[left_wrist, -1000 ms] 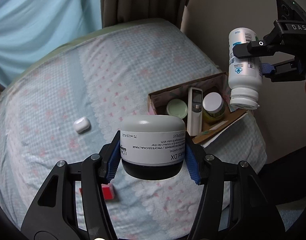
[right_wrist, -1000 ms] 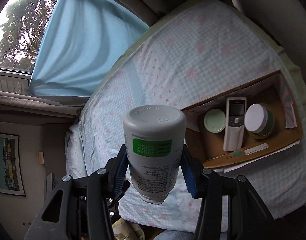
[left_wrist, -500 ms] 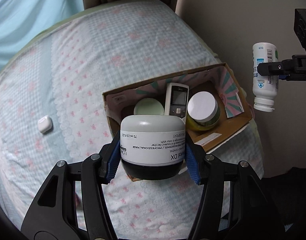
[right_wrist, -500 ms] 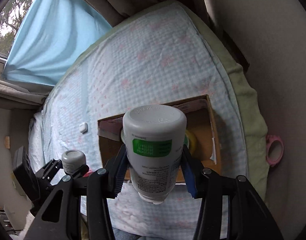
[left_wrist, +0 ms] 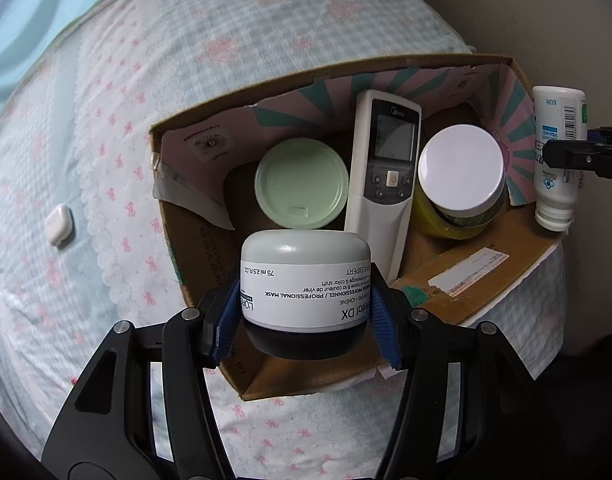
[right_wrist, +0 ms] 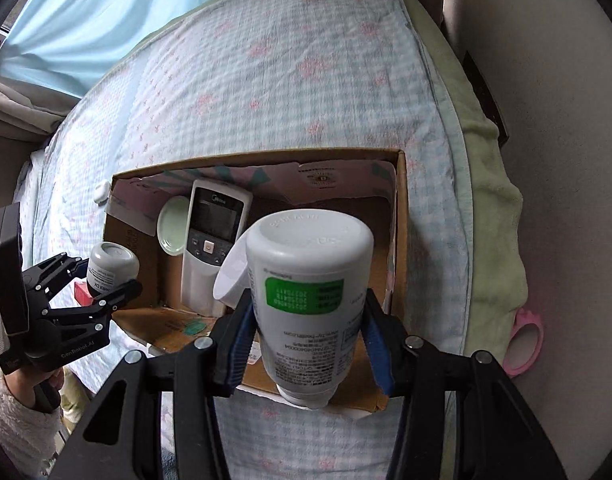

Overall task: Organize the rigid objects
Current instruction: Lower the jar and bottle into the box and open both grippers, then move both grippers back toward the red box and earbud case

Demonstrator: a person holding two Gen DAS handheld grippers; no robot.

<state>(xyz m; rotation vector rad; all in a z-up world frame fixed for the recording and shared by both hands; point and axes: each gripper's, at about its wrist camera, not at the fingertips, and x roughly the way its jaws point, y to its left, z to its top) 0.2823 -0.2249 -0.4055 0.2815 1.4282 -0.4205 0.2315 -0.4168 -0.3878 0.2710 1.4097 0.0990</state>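
Observation:
My left gripper point(left_wrist: 303, 320) is shut on a grey-lidded cosmetic jar point(left_wrist: 306, 284), held upside down above the near left corner of an open cardboard box point(left_wrist: 193, 248). My right gripper point(right_wrist: 308, 336) is shut on a white pill bottle point(right_wrist: 310, 300), held cap-down over the box's right half point(right_wrist: 400, 216). In the box lie a white remote point(left_wrist: 386, 176), a pale green lid point(left_wrist: 301, 184) and a white-lidded yellow jar point(left_wrist: 460, 180). The bottle also shows in the left wrist view point(left_wrist: 556, 160), and the jar in the right wrist view point(right_wrist: 111, 268).
The box sits on a bed with a blue checked sheet point(left_wrist: 105, 120), near its edge. A small white earbud case point(left_wrist: 58, 225) lies on the sheet left of the box. A pink mirror point(right_wrist: 524, 344) lies beside the bed. A wall point(right_wrist: 566, 160) stands on the right.
Both grippers have moved closer to the box with their loads. The jar now hangs over the box's corner, and the bottle has come over the box's right side.

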